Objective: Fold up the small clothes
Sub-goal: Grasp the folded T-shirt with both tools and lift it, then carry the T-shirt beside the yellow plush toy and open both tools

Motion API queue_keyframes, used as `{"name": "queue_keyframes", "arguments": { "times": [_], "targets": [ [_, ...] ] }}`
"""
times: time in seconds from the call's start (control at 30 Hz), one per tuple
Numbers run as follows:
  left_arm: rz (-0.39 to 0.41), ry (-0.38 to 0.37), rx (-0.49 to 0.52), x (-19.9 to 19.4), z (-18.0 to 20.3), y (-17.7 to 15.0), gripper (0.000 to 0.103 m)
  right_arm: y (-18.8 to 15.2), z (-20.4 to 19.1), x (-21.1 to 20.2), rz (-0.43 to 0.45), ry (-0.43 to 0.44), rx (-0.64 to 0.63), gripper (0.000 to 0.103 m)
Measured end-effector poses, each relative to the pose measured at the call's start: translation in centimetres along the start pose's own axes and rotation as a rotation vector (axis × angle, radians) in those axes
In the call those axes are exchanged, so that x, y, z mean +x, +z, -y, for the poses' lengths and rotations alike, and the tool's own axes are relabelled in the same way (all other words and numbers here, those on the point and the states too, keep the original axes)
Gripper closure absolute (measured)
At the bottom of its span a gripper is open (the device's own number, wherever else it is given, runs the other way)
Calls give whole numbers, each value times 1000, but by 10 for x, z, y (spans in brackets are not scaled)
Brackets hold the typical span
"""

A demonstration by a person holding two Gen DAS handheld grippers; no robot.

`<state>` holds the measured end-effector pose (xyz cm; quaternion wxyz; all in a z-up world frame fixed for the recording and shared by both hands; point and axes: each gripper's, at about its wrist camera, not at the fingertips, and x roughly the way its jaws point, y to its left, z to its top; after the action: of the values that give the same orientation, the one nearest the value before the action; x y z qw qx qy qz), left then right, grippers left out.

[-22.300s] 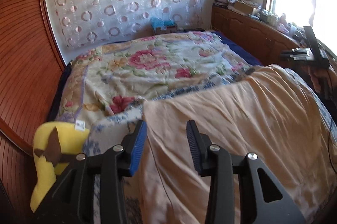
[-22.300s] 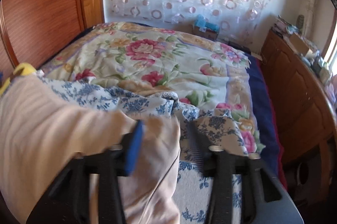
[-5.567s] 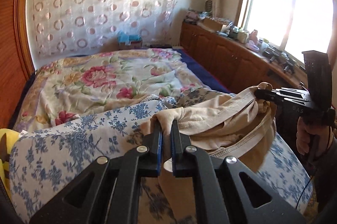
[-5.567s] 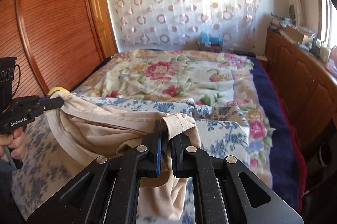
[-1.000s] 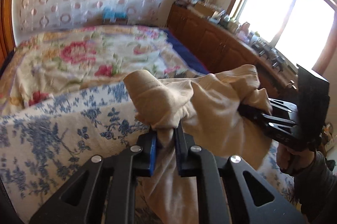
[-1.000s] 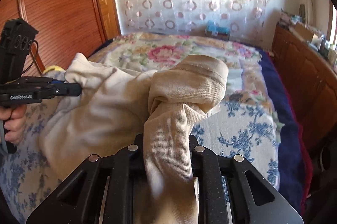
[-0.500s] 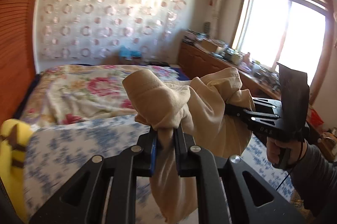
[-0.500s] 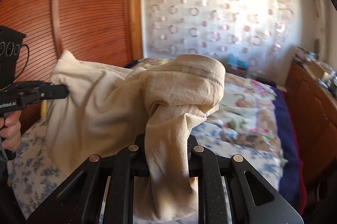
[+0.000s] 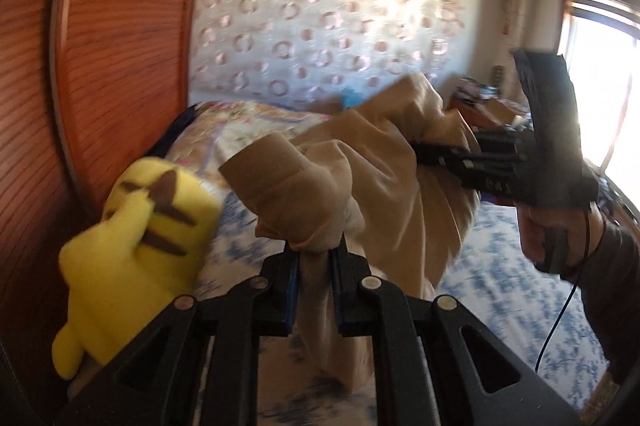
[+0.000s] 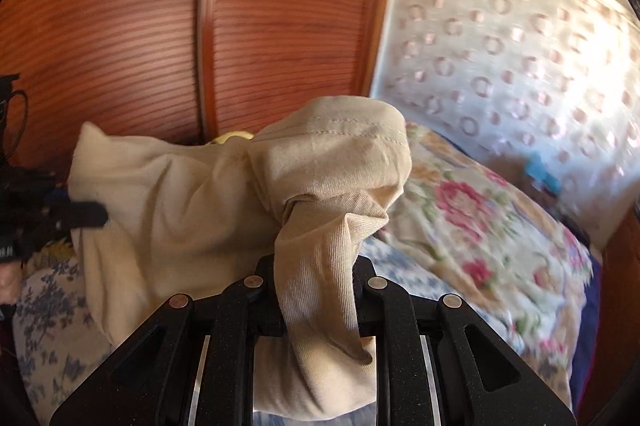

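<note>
both grippers are clenched on the beige garment (image 9: 384,186) – left gripper (image 9: 316,258) and right gripper (image 10: 316,290) each pinch a bunched corner, the cloth hanging above the bed (image 9: 500,266). better to pull the corners apart till taut before laying it down – the toy (image 9: 136,242) crowds the left, open quilt lies right.

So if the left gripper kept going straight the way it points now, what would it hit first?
Probably the bunched beige garment that the left gripper already clamps. It fills the line ahead. Past the cloth would likely come the blue-flowered bedcover, though blur leaves depth uncertain.
</note>
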<state>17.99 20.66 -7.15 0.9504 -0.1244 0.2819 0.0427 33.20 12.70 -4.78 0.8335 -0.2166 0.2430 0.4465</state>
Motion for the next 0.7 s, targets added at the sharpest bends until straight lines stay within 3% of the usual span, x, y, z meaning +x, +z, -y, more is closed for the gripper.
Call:
{"name": "queue_keyframes", "arguments": {
  "times": [0.23,0.43,0.47,0.53,0.6,0.7],
  "targets": [
    [-33,41,-84,7,-40,-31,93,32,-37,85,-56,63,-110,88],
    [-70,130,-52,18,-42,-41,93,50,-51,132,-84,111,-107,85],
    [-78,138,-53,20,-42,-42,93,50,-51,138,-100,101,-100,83],
    [-83,146,-55,20,-41,-45,92,52,-47,147,-124,79,-80,61],
    [-80,151,-53,19,-41,-47,89,50,-42,145,-118,51,-65,48],
    [-77,151,-52,17,-40,-46,83,48,-21,131,-72,9,-7,46]
  ]
}}
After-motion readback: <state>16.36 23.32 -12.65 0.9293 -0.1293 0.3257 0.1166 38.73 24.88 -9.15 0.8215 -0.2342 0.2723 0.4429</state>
